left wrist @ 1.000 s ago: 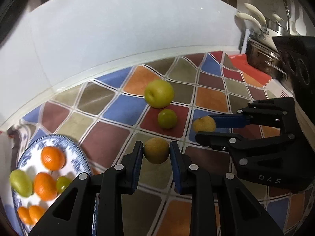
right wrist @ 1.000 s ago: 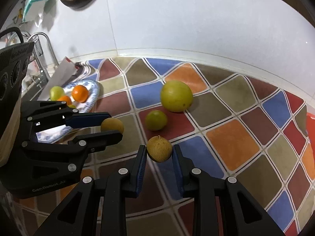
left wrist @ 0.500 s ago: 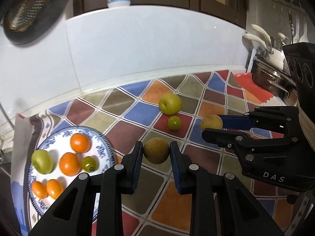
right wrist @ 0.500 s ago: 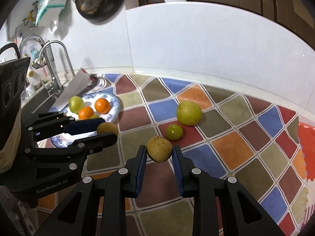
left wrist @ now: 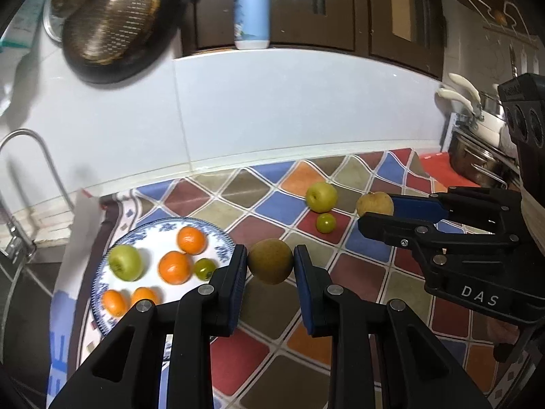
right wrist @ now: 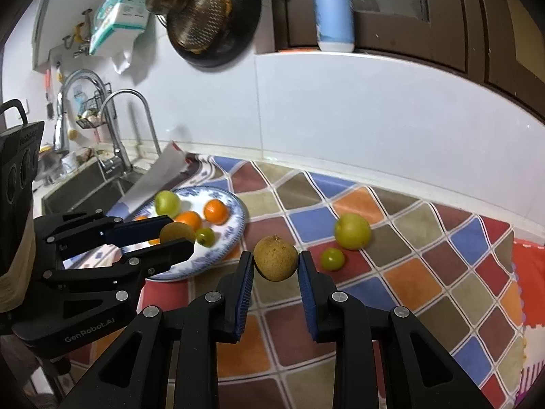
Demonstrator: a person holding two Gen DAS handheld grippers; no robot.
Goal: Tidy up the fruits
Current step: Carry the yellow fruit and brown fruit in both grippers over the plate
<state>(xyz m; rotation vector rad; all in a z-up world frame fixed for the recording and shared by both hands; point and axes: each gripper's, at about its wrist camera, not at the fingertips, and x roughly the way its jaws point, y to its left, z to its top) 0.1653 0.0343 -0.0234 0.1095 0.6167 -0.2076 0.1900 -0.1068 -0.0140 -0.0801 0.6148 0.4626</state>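
Note:
My left gripper is shut on a brown round fruit, held in the air above the mat just right of the blue-patterned plate. My right gripper is shut on a second brown round fruit, also lifted off the mat. Each gripper shows in the other's view: the right one at the right, the left one in front of the plate. The plate holds several oranges and two green fruits. A large green fruit and a small green fruit lie on the mat.
A colourful diamond-patterned mat covers the counter up to the white tiled wall. A sink with taps lies left of the plate. Pots stand at the far right. A strainer and pan hang on the wall, and a bottle stands on the ledge.
Both grippers have risen and drawn back from the mat with their brown fruits still held. The plate, sink and wall now show far more fully. The green fruits on the mat have not moved.

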